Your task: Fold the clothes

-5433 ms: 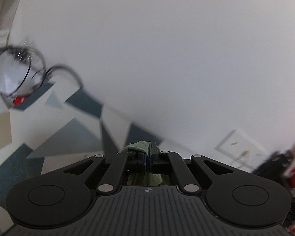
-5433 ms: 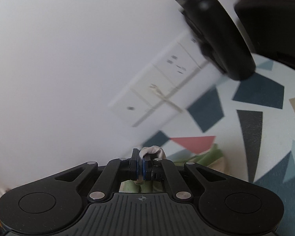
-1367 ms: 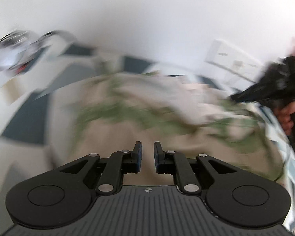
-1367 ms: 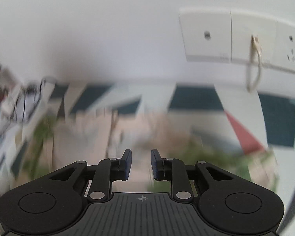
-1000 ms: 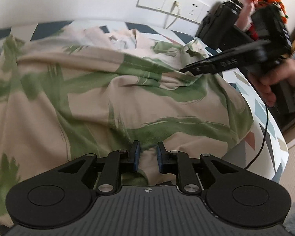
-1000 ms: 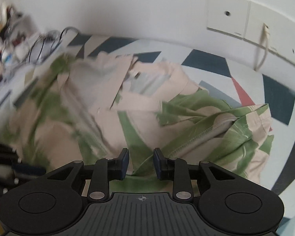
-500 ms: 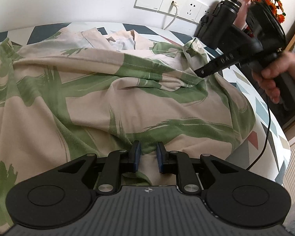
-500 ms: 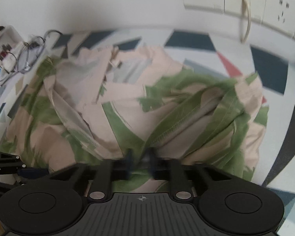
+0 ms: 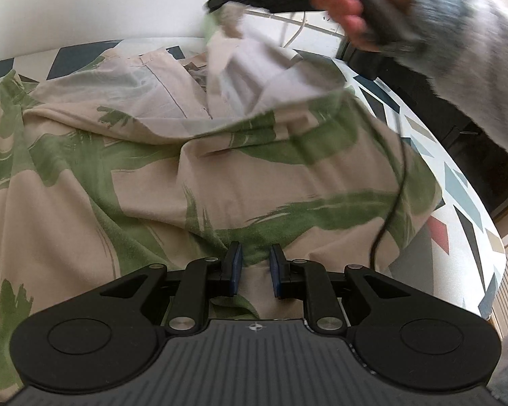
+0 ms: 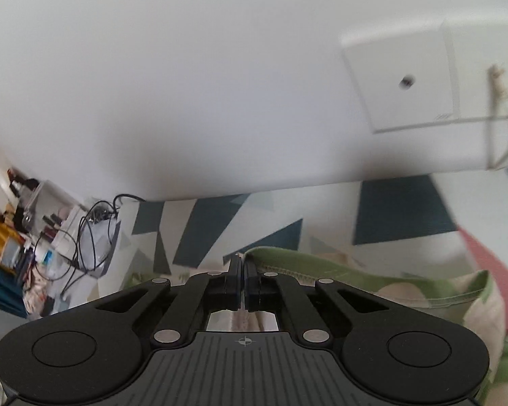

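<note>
Black right gripper (image 10: 243, 279) fingers, apart a second ago, now clamp the green-and-beige garment (image 9: 220, 176) hem and lift it (fold begun); left gripper (image 9: 254, 272) stays part-open over cloth spread on the patterned table (image 9: 464, 196), grip unclear.

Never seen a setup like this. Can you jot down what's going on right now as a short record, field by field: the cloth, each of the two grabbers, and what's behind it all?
Garment: beige cloth with green brush strokes, spread over a table with a geometric-pattern cover
Right gripper: shut on a corner of the garment, holding it lifted above the rest
Left gripper: jaws apart, low over the near part of the garment, pinching nothing
Person: hand in a fuzzy grey sleeve holds the right gripper
Background: white wall with socket plates
</note>
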`<move>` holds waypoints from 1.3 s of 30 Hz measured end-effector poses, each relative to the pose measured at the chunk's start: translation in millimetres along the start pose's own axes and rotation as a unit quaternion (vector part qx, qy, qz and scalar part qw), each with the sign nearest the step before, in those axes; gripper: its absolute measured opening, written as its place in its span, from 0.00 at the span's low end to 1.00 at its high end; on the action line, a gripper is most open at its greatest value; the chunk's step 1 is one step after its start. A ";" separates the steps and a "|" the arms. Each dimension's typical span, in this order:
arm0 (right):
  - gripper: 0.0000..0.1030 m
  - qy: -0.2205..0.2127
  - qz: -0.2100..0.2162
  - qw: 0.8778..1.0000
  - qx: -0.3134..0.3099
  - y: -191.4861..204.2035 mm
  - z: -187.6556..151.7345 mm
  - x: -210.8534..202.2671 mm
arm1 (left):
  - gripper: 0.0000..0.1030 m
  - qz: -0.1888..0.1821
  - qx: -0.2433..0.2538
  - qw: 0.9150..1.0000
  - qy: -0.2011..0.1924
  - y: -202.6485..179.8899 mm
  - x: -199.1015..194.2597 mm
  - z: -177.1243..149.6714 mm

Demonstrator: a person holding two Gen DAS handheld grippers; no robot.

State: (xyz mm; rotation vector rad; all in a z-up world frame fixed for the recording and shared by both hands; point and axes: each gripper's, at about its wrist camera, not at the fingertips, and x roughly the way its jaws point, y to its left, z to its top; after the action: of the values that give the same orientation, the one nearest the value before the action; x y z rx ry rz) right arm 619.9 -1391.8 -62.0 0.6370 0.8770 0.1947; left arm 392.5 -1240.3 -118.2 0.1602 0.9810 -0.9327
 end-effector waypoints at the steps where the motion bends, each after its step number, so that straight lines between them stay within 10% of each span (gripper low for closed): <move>1: 0.03 0.008 -0.001 1.000 0.015 -4.7 2.7 12.3 | 0.18 0.001 -0.001 1.000 0.000 -0.3 0.1 0.0; 4: 0.25 0.013 -0.002 0.998 0.057 -19.3 5.2 36.9 | 0.18 0.002 -0.003 1.000 -0.001 -0.9 0.2 -0.3; 17: 0.34 0.090 -0.023 0.994 0.059 -20.9 -33.1 5.9 | 0.18 0.002 -0.023 1.000 -0.003 1.5 -1.2 0.0; 20: 0.32 0.101 -0.038 0.992 0.061 -20.5 -41.2 17.4 | 0.18 0.017 0.001 1.000 -0.001 -6.0 -1.0 0.7; 22: 0.02 0.095 -0.044 0.993 0.055 -17.2 -44.3 23.9 | 0.19 0.026 0.009 1.000 0.001 -9.0 -1.3 1.1; 31: 0.02 0.053 0.006 0.998 0.044 12.9 -40.7 45.7 | 0.19 0.028 -0.007 1.000 0.009 -5.7 -2.9 1.8; 39: 0.31 0.019 0.032 0.998 0.052 14.5 -43.5 66.7 | 0.20 0.034 -0.008 0.999 0.019 -7.1 -2.9 4.6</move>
State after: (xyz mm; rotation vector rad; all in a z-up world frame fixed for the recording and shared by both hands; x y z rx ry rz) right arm 630.3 -1333.8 -117.6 0.7607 0.9074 0.2214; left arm 389.6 -1245.2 -111.3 0.1973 1.0109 -0.8627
